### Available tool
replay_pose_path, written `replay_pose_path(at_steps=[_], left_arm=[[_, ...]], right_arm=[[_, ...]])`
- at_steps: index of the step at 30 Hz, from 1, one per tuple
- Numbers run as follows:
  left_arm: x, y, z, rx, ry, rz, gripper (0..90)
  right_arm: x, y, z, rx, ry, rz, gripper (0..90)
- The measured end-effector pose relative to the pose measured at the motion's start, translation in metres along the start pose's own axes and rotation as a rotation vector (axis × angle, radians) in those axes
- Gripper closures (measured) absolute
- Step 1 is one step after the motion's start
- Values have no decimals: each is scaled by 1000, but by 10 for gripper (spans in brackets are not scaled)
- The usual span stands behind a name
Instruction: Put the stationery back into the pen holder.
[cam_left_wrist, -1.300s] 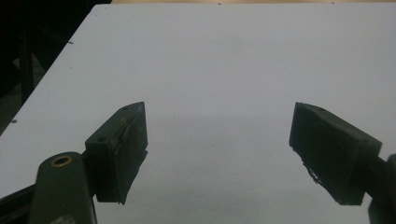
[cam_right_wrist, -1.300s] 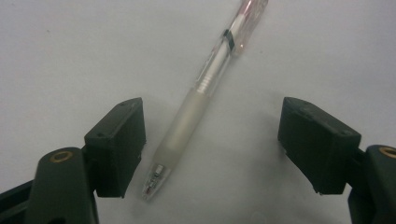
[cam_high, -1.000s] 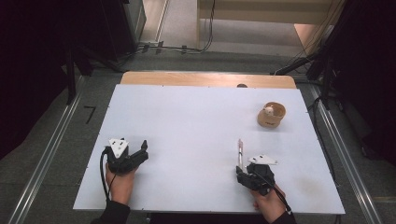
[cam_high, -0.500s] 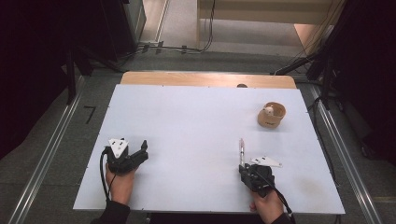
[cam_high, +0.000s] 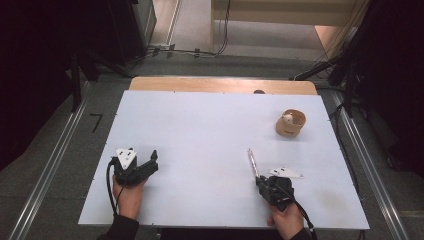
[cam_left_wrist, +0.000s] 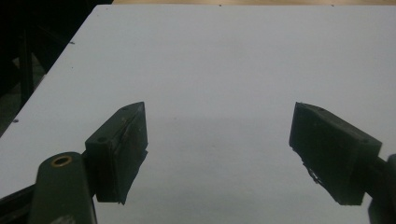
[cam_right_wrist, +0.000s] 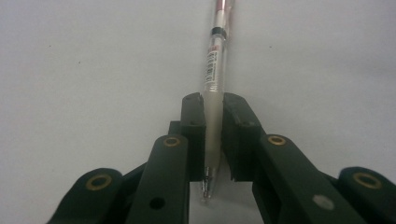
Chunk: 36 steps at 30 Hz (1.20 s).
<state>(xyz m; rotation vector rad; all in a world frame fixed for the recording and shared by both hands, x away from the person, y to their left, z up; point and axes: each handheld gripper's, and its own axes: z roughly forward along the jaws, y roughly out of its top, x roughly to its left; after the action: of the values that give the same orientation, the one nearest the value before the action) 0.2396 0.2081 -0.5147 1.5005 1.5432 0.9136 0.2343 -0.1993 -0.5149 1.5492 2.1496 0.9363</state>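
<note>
A clear-barrelled pen (cam_right_wrist: 215, 70) is clamped between the jaws of my right gripper (cam_right_wrist: 213, 112), tip toward the camera and barrel pointing away over the white table. From above, the pen (cam_high: 252, 162) sticks out forward of the right gripper (cam_high: 260, 179) near the table's front right. My left gripper (cam_high: 151, 161) rests at the front left, jaws wide apart. Between those jaws in the left gripper view (cam_left_wrist: 219, 149) lies bare table. A small wooden cup (cam_high: 290, 123) with a white object inside stands at the back right.
The white table top (cam_high: 200, 130) has a wooden strip (cam_high: 220, 85) along its far edge. Metal rails (cam_high: 360, 155) run along both sides, and cables lie on the floor beyond the table.
The right gripper has drawn slightly back toward the front edge with the pen in it. The left gripper has stayed still.
</note>
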Motion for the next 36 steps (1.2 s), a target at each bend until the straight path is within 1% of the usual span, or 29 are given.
replay_pose_path(at_steps=[5,11,17,25,36], left_arm=[[0,0,0,-1,-1,-1,200],[0,0,0,-4,-1,-2,200],[0,0,0,-3,-2,-1,200],[0,0,0,-4,-1,-1,200],[0,0,0,-2,0,2,200]], right_arm=[[-1,0,0,1,9,-4,781],[-5,1,-2,-5,1,-1,782],[-10,5,-7,-26,-6,2,783],[-19,10,-14,-53,-11,23,783],[-31,15,-22,-86,-30,47,783]])
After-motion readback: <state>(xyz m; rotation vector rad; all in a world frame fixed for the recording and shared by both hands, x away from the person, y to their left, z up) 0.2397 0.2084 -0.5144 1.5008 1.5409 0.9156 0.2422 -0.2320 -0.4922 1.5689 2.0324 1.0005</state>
